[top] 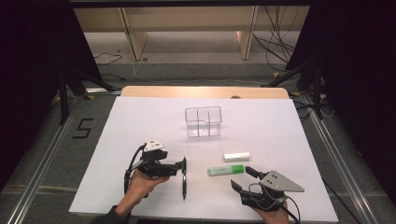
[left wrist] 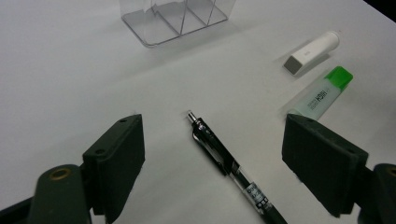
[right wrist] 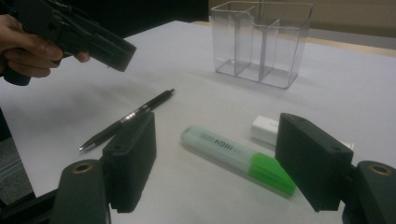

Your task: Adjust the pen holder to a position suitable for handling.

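Observation:
A black pen (top: pixel 184 179) lies on the white table sheet (top: pixel 140 126), its tip toward the near edge. My left gripper (top: pixel 182 164) hovers just above the pen's far end, open, with the pen (left wrist: pixel 229 168) lying between its jaws. A green-capped highlighter (top: pixel 226 170) lies to the right, and a white eraser stick (top: pixel 236 156) just beyond it. My right gripper (top: pixel 243 179) is open near the front edge; the highlighter (right wrist: pixel 238 158) lies ahead between its jaws, untouched. A clear, empty three-compartment organizer (top: pixel 202 121) stands upright mid-table.
The table's wooden back edge (top: pixel 205 91) lies beyond the white sheet. Dark curtains, stands and loose cables (top: pixel 275 42) ring the table. Bare sheet stretches left and right of the organizer.

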The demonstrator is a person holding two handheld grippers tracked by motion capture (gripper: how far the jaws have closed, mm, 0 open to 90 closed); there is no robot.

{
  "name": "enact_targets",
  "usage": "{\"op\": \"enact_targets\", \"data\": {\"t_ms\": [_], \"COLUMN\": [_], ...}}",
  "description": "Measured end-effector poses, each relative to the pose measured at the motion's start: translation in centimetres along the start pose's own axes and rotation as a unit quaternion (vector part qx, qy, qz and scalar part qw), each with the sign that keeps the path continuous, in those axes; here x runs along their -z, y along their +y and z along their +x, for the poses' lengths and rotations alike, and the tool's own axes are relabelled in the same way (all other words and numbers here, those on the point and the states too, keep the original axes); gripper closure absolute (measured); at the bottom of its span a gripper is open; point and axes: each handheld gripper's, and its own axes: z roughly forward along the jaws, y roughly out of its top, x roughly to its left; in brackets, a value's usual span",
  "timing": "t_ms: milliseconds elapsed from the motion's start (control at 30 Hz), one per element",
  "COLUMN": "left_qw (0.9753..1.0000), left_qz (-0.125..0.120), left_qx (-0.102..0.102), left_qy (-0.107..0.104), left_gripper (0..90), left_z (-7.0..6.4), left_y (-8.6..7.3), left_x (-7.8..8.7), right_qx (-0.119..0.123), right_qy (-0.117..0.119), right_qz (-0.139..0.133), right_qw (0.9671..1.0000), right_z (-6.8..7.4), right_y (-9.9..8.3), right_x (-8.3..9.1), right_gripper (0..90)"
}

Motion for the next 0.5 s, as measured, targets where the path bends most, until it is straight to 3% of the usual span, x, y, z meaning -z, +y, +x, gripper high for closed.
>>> {"op": "enact_targets", "data": {"t_ms": [233, 500], "left_qw": [0.9999, 0.9998], "left_qz": [-0.004, -0.009], "left_qx": [0.015, 0.016], "left_qy": [-0.001, -0.001], "left_gripper": [20.8, 20.7], "left_z": [0.3, 0.0], "left_y": [-0.6, -1.0], "left_x": [0.5, 1.0], "right_qx": [0.004, 0.002], "right_qy": [-0.003, -0.001], "right_qz": [0.007, 0.014], "right_qw": [1.0000, 0.9999], "right_z": [0.7, 1.2], "right_y": [0.0, -0.1], "right_x": [-0.3, -0.7], "right_gripper": [30.0, 29.9]}}
